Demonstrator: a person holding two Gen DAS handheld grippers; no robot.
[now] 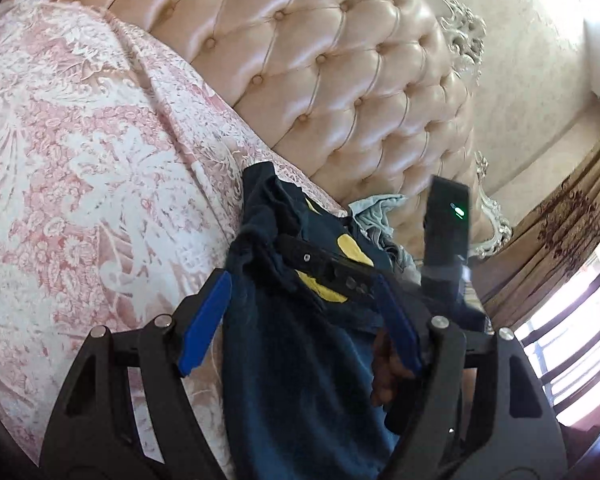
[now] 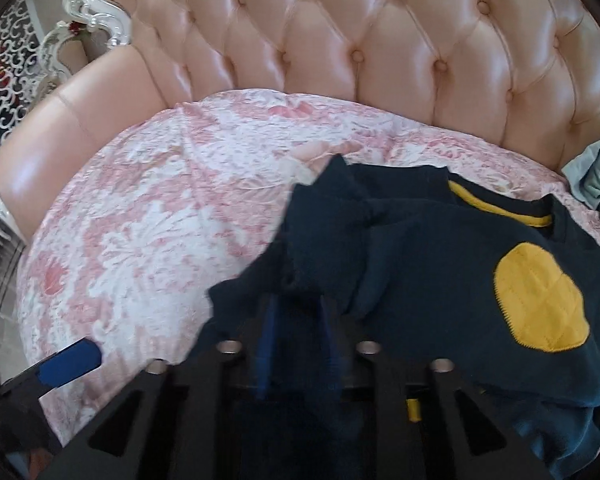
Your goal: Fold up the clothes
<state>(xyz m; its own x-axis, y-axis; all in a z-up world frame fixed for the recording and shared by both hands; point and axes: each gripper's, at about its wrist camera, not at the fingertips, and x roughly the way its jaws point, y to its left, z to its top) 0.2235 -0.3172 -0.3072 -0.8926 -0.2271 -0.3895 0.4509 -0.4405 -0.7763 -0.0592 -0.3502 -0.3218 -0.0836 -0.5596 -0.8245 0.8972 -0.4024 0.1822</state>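
Between the right gripper's (image 2: 298, 322) blurred fingers, the navy garment (image 2: 440, 248) hides their tips.

Navy top (image 2: 440, 248) w/ yellow patch (image 2: 540, 300), pink-white floral cover (image 2: 140, 220), blue fingers (image 1: 206, 324) — peach tufted headboard (image 2: 380, 48)

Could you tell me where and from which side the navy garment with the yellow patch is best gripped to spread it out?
Probably by the bunched shoulder edge of the navy garment, left of its yellow-trimmed neckline. That fold stands raised off the pink bedspread, so a claw could come from above and the left, over bare bedspread, and pinch it.
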